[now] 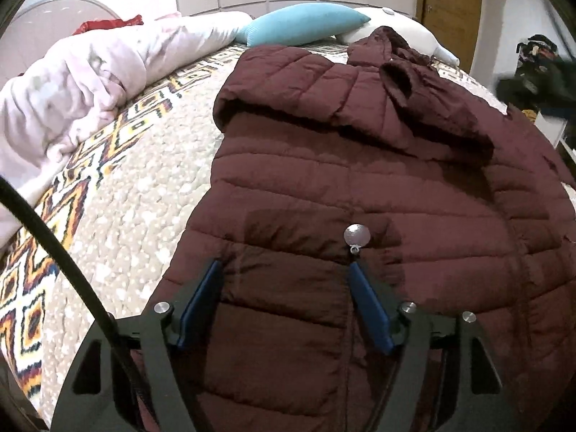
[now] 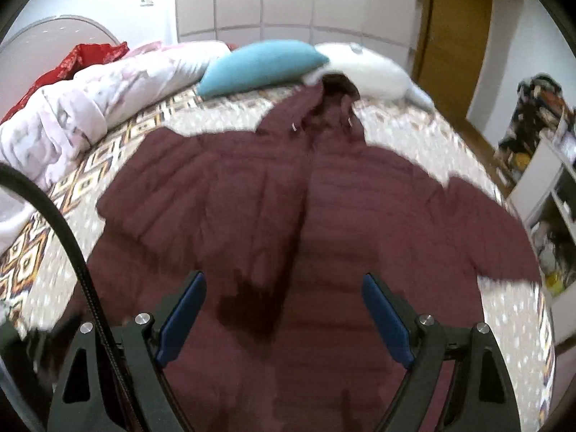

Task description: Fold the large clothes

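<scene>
- With the maroon puffer jacket spread on the patterned bedspread, the left gripper stands wide open above it, gripping nothing.
- A folded sleeve lies ahead of its fingers, the hood beyond, a round zipper pull just past the right fingertip.
- The right gripper is equally spread and empty over the jacket's middle.
- Likely next: pinch a full layer at the hem, both sides level, and avoid snagging the pull.

jacket maroon | bedspread beige, geometric border | pillow teal
</scene>
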{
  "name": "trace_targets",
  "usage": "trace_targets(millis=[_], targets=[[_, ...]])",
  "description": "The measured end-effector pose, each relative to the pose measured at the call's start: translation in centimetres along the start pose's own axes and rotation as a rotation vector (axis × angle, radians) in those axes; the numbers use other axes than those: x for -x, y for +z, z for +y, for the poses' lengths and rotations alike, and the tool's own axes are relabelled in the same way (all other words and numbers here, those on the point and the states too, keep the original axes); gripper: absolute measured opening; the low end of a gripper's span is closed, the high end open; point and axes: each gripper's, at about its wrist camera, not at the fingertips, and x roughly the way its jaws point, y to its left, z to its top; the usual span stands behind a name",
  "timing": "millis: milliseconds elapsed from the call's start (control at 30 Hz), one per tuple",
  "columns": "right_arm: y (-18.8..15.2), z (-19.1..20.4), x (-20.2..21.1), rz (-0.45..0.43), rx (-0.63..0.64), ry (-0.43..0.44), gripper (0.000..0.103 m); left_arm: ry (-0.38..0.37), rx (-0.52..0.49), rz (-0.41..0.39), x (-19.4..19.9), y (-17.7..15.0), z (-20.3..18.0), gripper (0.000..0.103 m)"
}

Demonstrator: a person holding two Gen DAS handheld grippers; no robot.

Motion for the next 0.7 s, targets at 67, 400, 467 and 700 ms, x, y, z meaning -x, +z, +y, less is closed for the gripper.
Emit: trace_targets(millis=[67, 400, 467, 700], targets=[[0.6, 2.3, -1.0, -0.017, 0.103, -0.029, 0.091, -0.008, 0.010, 0.003, -0.3, 0.0, 0.3, 0.074], [1.7, 4.5, -7.1, 0.096, 0.242, -0.121, 0.013, 0.014, -0.009, 0.007, -0.4, -0.1, -0.1, 0.075], [2.8, 1.8, -5.9, 0.078, 0.145, -0.098, 0.009, 0.022, -0.016, 0.005, -0.4, -0.1, -0.3, 0.075], [4.5, -8.1, -3.7, 0.036, -0.191, -0.058, 0.008, 0.024, -0.016, 0.003, -0.4, -0.1, -0.2, 0.076]])
